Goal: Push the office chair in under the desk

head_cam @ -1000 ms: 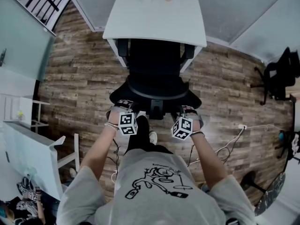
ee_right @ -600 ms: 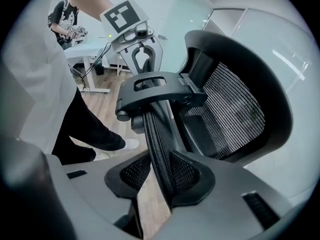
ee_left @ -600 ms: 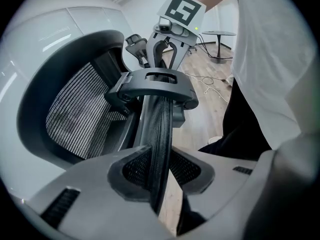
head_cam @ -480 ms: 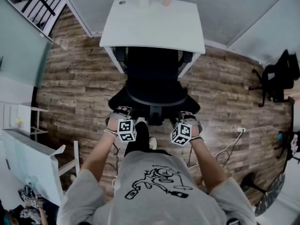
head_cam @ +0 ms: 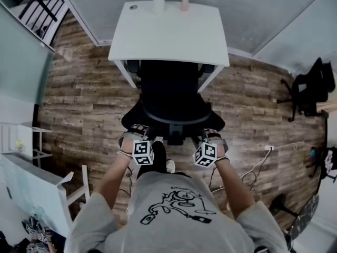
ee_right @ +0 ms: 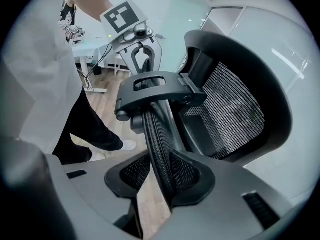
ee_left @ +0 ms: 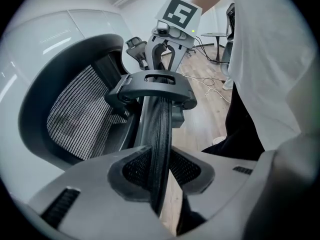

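**Black chair partly under desk, both grippers clamped on it**

Black mesh office chair (head_cam: pixel 171 96) faces the white rectangular desk (head_cam: pixel 171 33). Its seat front and armrests sit under the desk's near edge, and its back is out over the brown wood-plank floor (head_cam: pixel 89 99). The left gripper (head_cam: pixel 138 132) pinches the mesh rim at the top of the chair back, left of the centre bracket. The right gripper (head_cam: pixel 209 136) pinches the same rim on the right. On both, the pads press on the rim. The person stands just behind the chair.
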The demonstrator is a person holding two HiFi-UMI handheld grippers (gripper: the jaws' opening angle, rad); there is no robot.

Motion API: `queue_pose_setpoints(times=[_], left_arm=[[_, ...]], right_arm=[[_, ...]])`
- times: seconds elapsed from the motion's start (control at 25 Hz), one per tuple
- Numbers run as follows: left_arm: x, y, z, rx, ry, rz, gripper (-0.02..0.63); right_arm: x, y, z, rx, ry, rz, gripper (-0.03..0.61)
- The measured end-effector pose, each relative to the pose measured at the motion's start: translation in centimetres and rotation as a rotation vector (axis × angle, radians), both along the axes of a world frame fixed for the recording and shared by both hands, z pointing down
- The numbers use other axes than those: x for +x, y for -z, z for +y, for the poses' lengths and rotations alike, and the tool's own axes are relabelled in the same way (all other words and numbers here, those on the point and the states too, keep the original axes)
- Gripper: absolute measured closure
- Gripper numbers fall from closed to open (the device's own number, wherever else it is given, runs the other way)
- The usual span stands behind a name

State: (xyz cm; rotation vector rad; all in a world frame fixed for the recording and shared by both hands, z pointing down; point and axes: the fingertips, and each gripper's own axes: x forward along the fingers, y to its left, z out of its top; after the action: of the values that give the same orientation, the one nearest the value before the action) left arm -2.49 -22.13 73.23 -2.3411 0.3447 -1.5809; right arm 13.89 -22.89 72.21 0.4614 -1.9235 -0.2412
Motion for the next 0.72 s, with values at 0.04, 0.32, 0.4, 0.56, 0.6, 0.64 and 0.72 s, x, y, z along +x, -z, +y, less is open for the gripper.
queue_pose_setpoints(times=[0.04, 0.32, 0.4, 0.56, 0.6, 0.64, 0.72], left_arm=[[0.1, 0.1, -0.4, -0.002, -0.001, 0.003, 0.506], [-0.3, 0.2, -3.4, -0.002, -0.005, 0.005, 0.506], [-0.4, 0.1, -4.1, -0.006, -0.005, 0.006, 0.506], [-0.7, 0.4, -5.6, -0.014, -0.007, 0.009, 0.506], [-0.9, 0.3, -5.9, -0.014, -0.009, 0.01, 0.506], [-1.1, 0.2, -6.2, -0.016, -0.011, 0.011, 0.506], [-1.3, 0.0, -6.8, -0.02, -0.018, 0.014, 0.506]], right_arm=[[0.0, 0.0, -0.4, 0.0, 0.0, 0.0, 0.436], [-0.3, 0.2, -3.4, 0.002, -0.008, -0.002, 0.436], [-0.5, 0.1, -4.1, -0.003, -0.008, -0.002, 0.436], [-0.8, 0.3, -5.6, -0.007, -0.015, -0.002, 0.436], [-1.0, 0.3, -5.9, -0.009, -0.017, -0.002, 0.436], [-1.2, 0.2, -6.2, -0.01, -0.019, -0.002, 0.436], [-1.5, 0.3, -6.9, -0.009, -0.024, -0.005, 0.434]])
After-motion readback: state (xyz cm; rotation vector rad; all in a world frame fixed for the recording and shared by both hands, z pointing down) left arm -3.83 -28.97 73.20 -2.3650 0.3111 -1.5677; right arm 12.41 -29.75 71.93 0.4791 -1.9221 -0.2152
